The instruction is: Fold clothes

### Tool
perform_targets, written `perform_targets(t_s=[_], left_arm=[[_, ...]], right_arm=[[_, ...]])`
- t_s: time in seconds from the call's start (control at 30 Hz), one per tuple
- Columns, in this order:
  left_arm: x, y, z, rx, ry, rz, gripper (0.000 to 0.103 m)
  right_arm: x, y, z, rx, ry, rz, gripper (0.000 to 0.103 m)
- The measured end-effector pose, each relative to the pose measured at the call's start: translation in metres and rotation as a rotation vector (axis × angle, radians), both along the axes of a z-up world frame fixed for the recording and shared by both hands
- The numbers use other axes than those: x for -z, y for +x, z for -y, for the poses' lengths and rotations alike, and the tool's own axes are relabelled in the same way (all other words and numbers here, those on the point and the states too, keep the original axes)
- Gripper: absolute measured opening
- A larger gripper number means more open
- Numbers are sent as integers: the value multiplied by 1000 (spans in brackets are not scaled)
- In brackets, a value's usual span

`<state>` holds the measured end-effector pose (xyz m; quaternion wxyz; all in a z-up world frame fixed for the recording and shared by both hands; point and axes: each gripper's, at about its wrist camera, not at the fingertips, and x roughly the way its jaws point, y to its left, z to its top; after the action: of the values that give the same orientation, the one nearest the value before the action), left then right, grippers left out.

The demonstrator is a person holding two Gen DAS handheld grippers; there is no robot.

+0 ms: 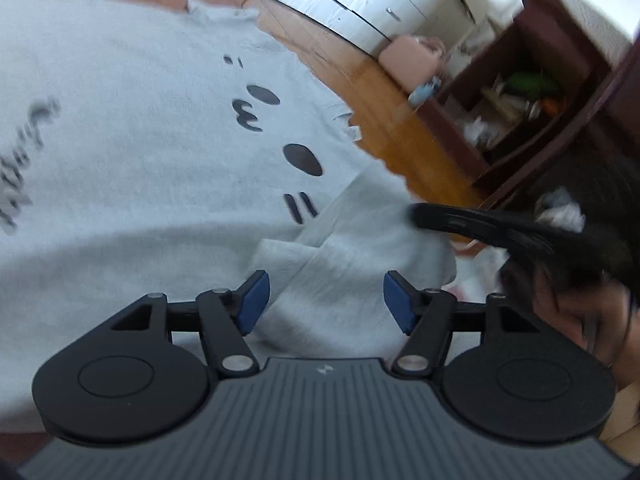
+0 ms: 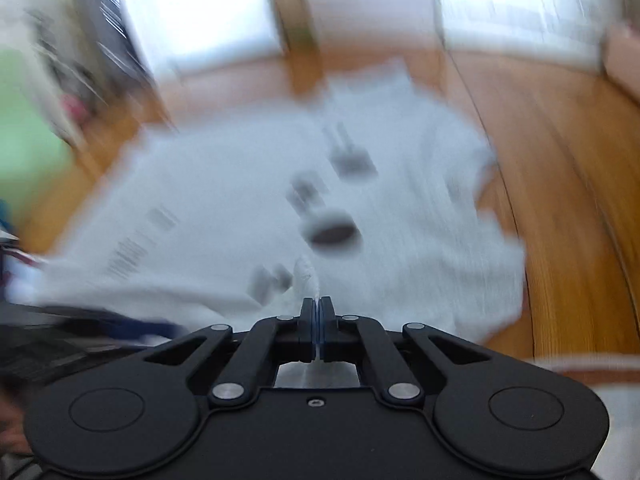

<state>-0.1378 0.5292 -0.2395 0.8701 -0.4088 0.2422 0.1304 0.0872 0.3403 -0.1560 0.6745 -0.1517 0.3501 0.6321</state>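
The t-shirt (image 1: pixel 140 128) lies spread on the floor (image 1: pixel 384 120), shelf unit (image 1: pixel 532 92) beyond.

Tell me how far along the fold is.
Early. Done: the sleeve is turned in over the white shirt. In hand: the right gripper is shut on a pinch of shirt; the left gripper is open above it. Left: the body folds.

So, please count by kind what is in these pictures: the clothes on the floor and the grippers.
Grey shirt with a black cartoon face, spread on the wooden floor: 1
Grippers: 2, the left gripper open over the shirt and the right gripper shut on a pinch of its fabric
Total: 3
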Motion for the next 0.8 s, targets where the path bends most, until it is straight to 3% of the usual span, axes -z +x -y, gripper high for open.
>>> perform_targets(t_s=[0.03, 0.1, 0.2, 0.27, 0.3, 0.43, 0.5, 0.53, 0.57, 0.6, 0.63, 0.67, 0.7, 0.73, 0.77, 0.8], left_arm=[[2, -1, -4, -12, -52, 11, 68], [4, -5, -9, -24, -130, 40, 68], [-1, -3, -6, 20, -97, 4, 59], [-5, -1, -4, 49, -73, -21, 21], [-6, 0, -2, 64, -61, -33, 19], [-13, 3, 2, 123, -13, -83, 19], [-12, 3, 4, 113, -27, -83, 30], [-10, 2, 4, 107, -39, -81, 48], [-6, 3, 5, 108, -54, -85, 60], [-4, 5, 7, 124, -61, -91, 61], [-2, 6, 9, 140, -68, -98, 61], [-3, 7, 12, 155, -49, -107, 57], [-4, 8, 16, 170, -30, -115, 53], [-6, 9, 19, 185, -10, -124, 19], [-6, 10, 22, 201, -11, -138, 3], [-6, 9, 22, 197, -34, -146, 3]], right_arm=[[-3, 1, 15, 3, 29, -14, 2], [8, 3, 35, 2, -34, -37, 2], [25, -2, 61, -61, -156, -22, 2], [31, -8, 74, -139, -230, -59, 2], [33, -17, 81, -193, -284, -65, 2], [38, -49, 93, -354, -460, -26, 2], [37, -51, 87, -352, -492, -6, 4], [35, -49, 83, -331, -491, 0, 6], [29, -42, 81, -280, -461, -9, 12], [23, -34, 79, -227, -427, -29, 19], [18, -23, 80, -167, -383, -82, 39], [13, -11, 80, -108, -338, -135, 55], [8, 0, 81, -48, -293, -188, 56], [4, 10, 81, 8, -255, -243, 56], [3, 17, 80, 48, -239, -303, 56], [3, 19, 79, 65, -233, -347, 56]])
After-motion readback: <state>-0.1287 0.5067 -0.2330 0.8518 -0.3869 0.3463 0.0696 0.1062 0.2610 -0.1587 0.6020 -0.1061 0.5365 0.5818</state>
